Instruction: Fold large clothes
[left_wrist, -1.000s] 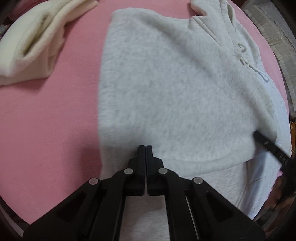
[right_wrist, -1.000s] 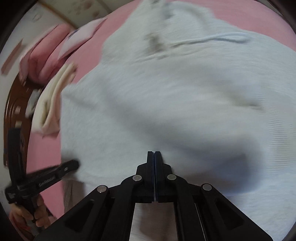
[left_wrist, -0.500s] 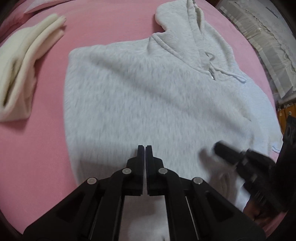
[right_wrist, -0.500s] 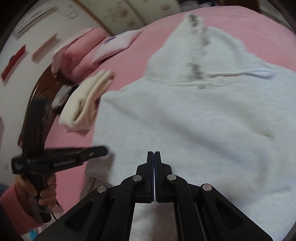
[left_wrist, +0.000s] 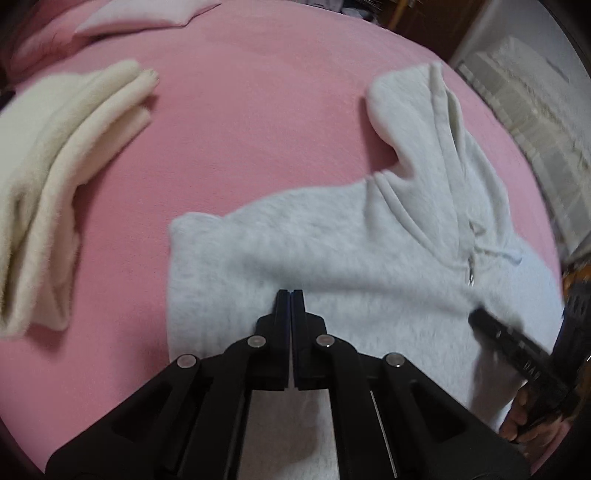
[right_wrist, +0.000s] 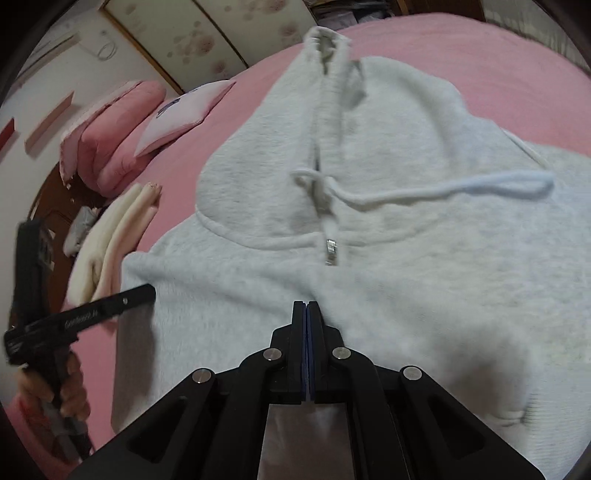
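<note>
A pale grey hoodie is lying spread on a pink bed, its hood pointing toward the far side and its body reaching toward the near edge. A white drawstring is looping across the chest, and a metal zip pull is resting just below the collar.

The left gripper is hovering over the near left part of the hoodie, its jaws pressed together with nothing between them. The hoodie's left edge is lying just left of the gripper's tips.

The right gripper is hanging over the middle of the chest, just nearer than the zip pull, and is likewise clenched on nothing. Whether either gripper's tips are touching the fabric cannot be told.

Each wrist view is catching the other gripper at the frame's edge, held in a hand.

A folded cream garment is lying on the bed, apart from the hoodie on its left. Pink pillows are resting at the far left.
</note>
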